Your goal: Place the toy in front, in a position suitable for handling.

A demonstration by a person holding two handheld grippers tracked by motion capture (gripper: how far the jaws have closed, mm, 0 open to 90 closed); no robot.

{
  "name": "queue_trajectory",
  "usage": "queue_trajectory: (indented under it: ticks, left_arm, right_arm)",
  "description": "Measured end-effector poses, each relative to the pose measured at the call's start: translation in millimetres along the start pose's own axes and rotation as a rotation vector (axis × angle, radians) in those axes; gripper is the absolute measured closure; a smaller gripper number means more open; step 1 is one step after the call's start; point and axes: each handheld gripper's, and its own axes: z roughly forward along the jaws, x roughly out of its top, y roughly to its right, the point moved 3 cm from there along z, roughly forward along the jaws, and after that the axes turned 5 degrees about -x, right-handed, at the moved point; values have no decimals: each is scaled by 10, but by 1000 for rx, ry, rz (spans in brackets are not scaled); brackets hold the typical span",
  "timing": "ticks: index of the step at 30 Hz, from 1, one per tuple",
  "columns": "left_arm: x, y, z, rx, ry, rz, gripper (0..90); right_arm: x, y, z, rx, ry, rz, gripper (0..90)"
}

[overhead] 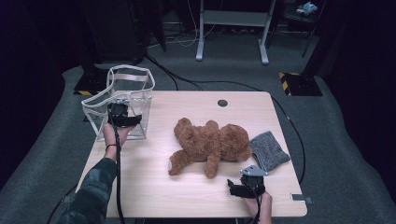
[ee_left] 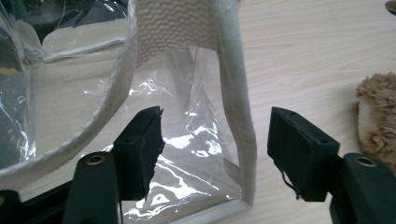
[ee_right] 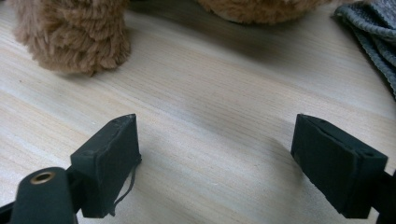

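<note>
Left gripper (ee_left: 215, 140) open at bag (ee_left: 187, 93) (clear)

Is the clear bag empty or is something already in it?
Empty: through the clear bag only table shows; the teddy bear lies outside it.

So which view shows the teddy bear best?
The high view: the whole teddy bear lies mid-table, limbs spread. The right gripper view catches only a paw and some body; the left gripper view, just a furry edge.

No readable txt, labels, nos. or signs anywhere.
</note>
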Motion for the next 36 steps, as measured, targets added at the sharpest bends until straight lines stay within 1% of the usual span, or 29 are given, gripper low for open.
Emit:
queue_trajectory:
  ticks: [1,2,3,4,5,6,7,9,11,12,15,17,18,19,21,22,23,24,25,26,27,28,29,30,31,33,34,36]
  left_arm:
    - [-1,11,-16,-2,3,-6,328]
    - [0,14,-35,-5,2,1,318]
    - [1,24,-53,-11,5,-2,311]
    - [1,36,-74,-13,3,-3,301]
    - [2,44,-97,-19,1,4,293]
    - [1,60,-118,-23,6,3,287]
    - [-4,76,-139,-19,14,16,281]
    - [-29,119,-158,-26,16,26,273]
    - [-59,148,-178,-27,8,36,261]
    - [-74,157,-184,-37,5,35,254]
    - [-92,186,-211,-63,-5,22,228]
    - [-102,227,-235,-60,1,43,221]
    - [-115,251,-244,-61,-3,54,219]
    - [-129,269,-253,-71,-9,61,214]
    - [-160,310,-265,-77,-8,68,204]
    - [-175,323,-273,-84,-13,71,201]
    - [-186,337,-278,-99,-16,62,194]
    - [-196,354,-284,-95,-8,63,185]
    - [-208,376,-292,-97,-8,73,186]
    - [-228,403,-297,-105,-15,82,186]
    - [-240,420,-295,-110,-16,85,184]
    - [-276,465,-289,-112,-22,96,181]
    - [-293,482,-290,-122,-25,94,177]
    - [-293,482,-290,-122,-25,94,175]
    - [-332,528,-293,-126,-25,97,174]
    - [-348,545,-292,-131,-29,101,174]
    - [-371,568,-295,-131,-31,102,171]
    - [-451,636,-309,-150,-38,106,165]
  right_arm:
    - [0,1,1,-2,-1,1,140]
    - [1,3,2,-1,-1,-2,136]
    - [1,2,3,1,-4,-1,130]
    - [3,1,8,-9,-2,5,120]
    - [3,6,9,-13,-5,5,115]
    - [1,12,8,-10,-9,-4,111]
    - [0,17,8,-12,-10,-9,103]
    - [0,18,11,-20,-14,-3,86]
    - [2,12,17,-24,-14,15,69]
    - [0,13,18,-20,-16,16,66]
    - [-4,23,9,-5,-20,-1,57]
    - [-4,32,-13,8,-9,-13,60]
    - [-7,29,-19,12,-6,2,56]
    - [-17,47,-32,14,-8,2,54]
    - [-30,79,-57,14,-3,1,52]
    - [-36,93,-70,13,4,9,52]
    - [-42,110,-81,18,5,7,50]
    - [-47,127,-86,13,4,-3,50]
    - [-58,133,-97,12,0,-2,51]
    - [-61,147,-105,13,7,-11,51]
    - [-68,149,-118,11,5,6,50]
    - [-76,157,-132,6,2,8,51]
    - [-90,186,-141,9,5,4,50]
    - [-90,186,-141,9,5,4,50]
    - [-106,223,-153,5,11,7,50]
    - [-117,247,-155,-1,6,9,50]
    - [-123,265,-156,-4,7,3,50]
    - [-141,311,-164,-8,4,12,50]
